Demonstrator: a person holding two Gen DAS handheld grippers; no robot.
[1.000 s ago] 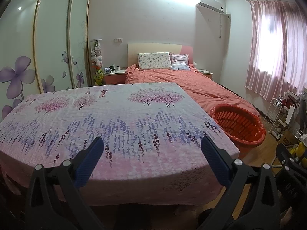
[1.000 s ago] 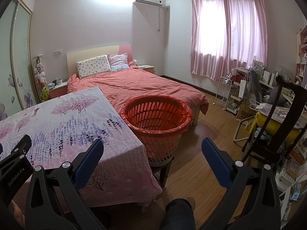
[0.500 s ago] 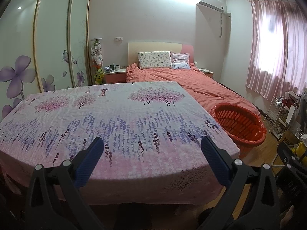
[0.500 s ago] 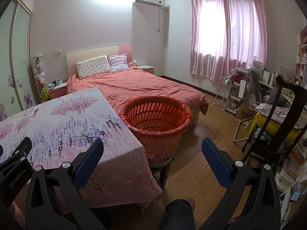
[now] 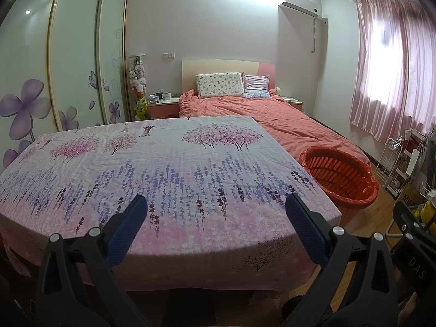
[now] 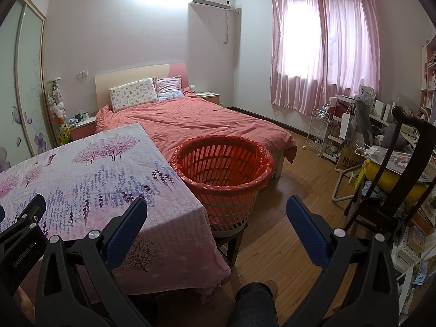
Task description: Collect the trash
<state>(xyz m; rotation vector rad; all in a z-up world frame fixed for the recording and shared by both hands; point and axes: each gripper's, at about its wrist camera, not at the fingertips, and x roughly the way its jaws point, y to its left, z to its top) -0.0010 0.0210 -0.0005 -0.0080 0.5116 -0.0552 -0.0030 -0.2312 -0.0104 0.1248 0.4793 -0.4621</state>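
Observation:
A red slatted basket (image 6: 222,169) lined with a red bag stands on a stool at the table's right end; it also shows in the left wrist view (image 5: 339,177). It looks empty. The table (image 5: 163,169) wears a cloth printed with purple and pink trees, and I see no trash on it. My left gripper (image 5: 216,208) is open and empty over the table's near edge. My right gripper (image 6: 216,209) is open and empty, near the table's right corner and short of the basket.
A bed with an orange-red cover (image 6: 207,120) lies behind the table and basket. A sliding wardrobe (image 5: 68,62) lines the left wall. A dark chair (image 6: 392,190), a white rack (image 6: 320,133) and a cluttered desk stand at the right on the wooden floor (image 6: 286,218).
Both views have shifted only slightly; the left gripper has drifted a little. Both grippers stay open and empty.

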